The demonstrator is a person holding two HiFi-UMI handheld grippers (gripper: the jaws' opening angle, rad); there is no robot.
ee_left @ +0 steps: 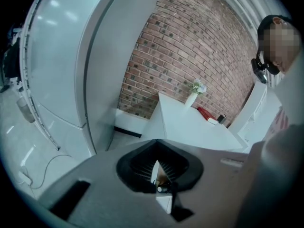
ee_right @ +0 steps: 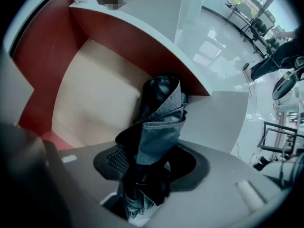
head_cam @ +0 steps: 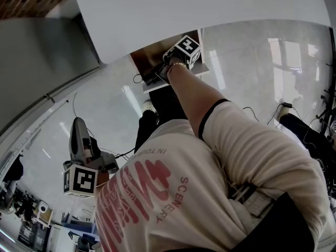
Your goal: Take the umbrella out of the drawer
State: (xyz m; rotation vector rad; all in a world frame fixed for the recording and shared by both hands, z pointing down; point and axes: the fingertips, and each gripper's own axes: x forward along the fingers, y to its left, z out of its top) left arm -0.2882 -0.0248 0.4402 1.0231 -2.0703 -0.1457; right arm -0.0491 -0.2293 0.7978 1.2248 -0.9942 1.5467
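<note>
- The right gripper has its jaws closed on a folded dark grey fabric umbrella. The bundle passes down through the slot between the jaws and touches both sides.
- In the right gripper view the umbrella runs from the jaws out over the open drawer, which has a tan floor and red-brown walls. Its far end is above the drawer's white-edged rim.
- Only the right gripper view shows this grip. In the head view the marker cube and the person's hand cover the jaws of the right gripper, which points steeply down into the drawer.
- The left gripper has its jaws together. Its ribbed pads meet inside the dark hollow.
- The head view places the left gripper low at the person's left side. It is well apart from the drawer and the umbrella, beside a cream T-shirt with red lettering.
- The bare forearm stretches from the T-shirt to the drawer, across a glossy pale floor.
- Only the left gripper view shows the background: a white worktop with a small white vase of flowers, and behind it a red brick wall.
</note>
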